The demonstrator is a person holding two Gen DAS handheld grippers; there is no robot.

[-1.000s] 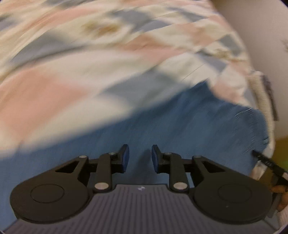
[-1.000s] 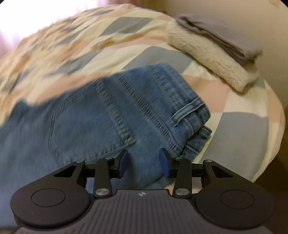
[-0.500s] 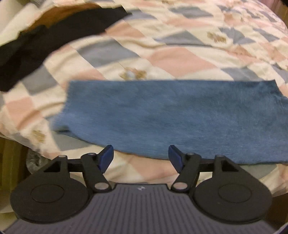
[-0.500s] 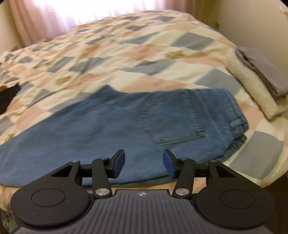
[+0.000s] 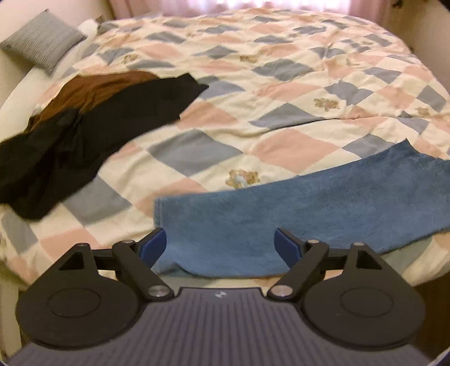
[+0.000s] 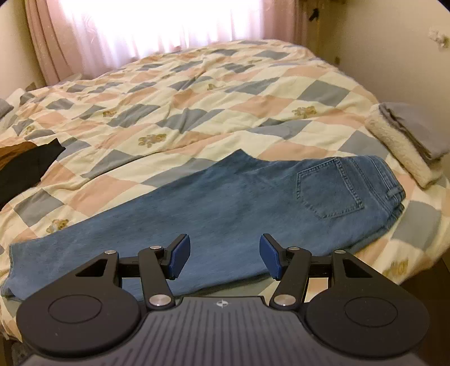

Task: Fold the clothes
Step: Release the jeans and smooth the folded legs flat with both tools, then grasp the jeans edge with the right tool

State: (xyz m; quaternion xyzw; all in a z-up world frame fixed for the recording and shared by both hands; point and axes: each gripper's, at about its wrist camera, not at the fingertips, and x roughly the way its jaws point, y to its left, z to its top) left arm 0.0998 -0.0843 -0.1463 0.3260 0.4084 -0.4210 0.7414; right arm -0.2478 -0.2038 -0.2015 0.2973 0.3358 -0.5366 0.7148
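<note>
Blue jeans (image 6: 225, 202) lie flat along the near edge of the bed, folded lengthwise, back pocket (image 6: 327, 191) up at the right and leg hem at the left. The left wrist view shows the hem end of the jeans (image 5: 281, 216). My left gripper (image 5: 220, 245) hovers above that hem, its jaws opening wide with nothing between the pads. My right gripper (image 6: 222, 253) hangs over the thigh part, jaws still opening, pads clear of the cloth.
A checked quilt (image 5: 281, 84) covers the bed. Black and brown garments (image 5: 84, 118) lie heaped at the left. A grey pillow (image 5: 42, 39) sits far left. Folded grey cloth on a cream fleece (image 6: 407, 138) rests at the right edge. Curtains (image 6: 157, 25) hang behind.
Both grippers pulled up and back from the jeans, so much more of the bed shows. Both sets of jaws widened, the left far more. The jeans stay flat on the quilt.
</note>
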